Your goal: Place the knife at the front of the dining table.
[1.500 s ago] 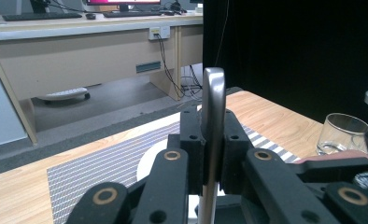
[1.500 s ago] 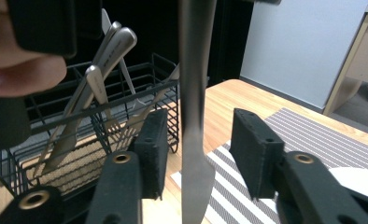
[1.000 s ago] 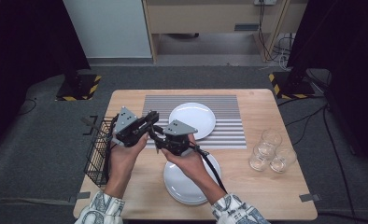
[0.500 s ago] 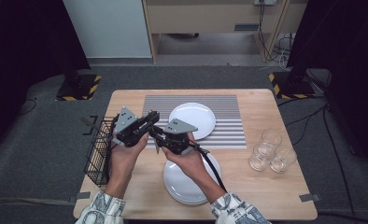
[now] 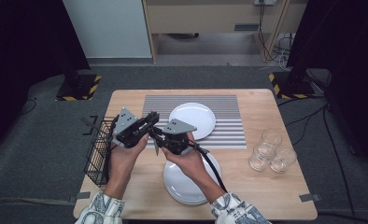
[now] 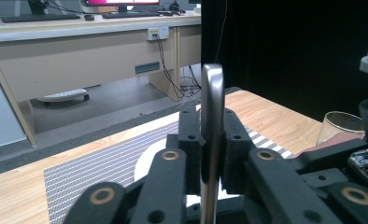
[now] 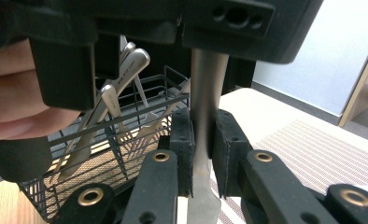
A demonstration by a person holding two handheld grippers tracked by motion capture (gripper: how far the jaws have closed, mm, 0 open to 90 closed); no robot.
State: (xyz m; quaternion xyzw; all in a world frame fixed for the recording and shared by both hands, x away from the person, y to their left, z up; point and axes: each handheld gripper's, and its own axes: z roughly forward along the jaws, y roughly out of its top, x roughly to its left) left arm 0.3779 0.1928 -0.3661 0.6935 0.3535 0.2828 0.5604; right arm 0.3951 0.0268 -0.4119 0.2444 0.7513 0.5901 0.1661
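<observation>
Both grippers meet above the table's (image 5: pixel 266 186) left half, each clamped on the same piece of cutlery (image 6: pixel 212 135): the left gripper (image 5: pixel 147 122) pinches its metal handle, the right gripper (image 5: pixel 158 138) its flat shank lower down. Since a second ago neither hand has shifted (the right gripper's jaws have just been closing on the metal). Behind them sits the wire basket (image 7: pixel 126 140) holding more cutlery, beside two white plates (image 5: pixel 194 119) and three glasses (image 5: pixel 271 151).

- No words, labels, brands or numbers can be read on anything.
- Yellow-and-black hazard stripes mark the stand feet (image 5: pixel 81 88) on the floor.
</observation>
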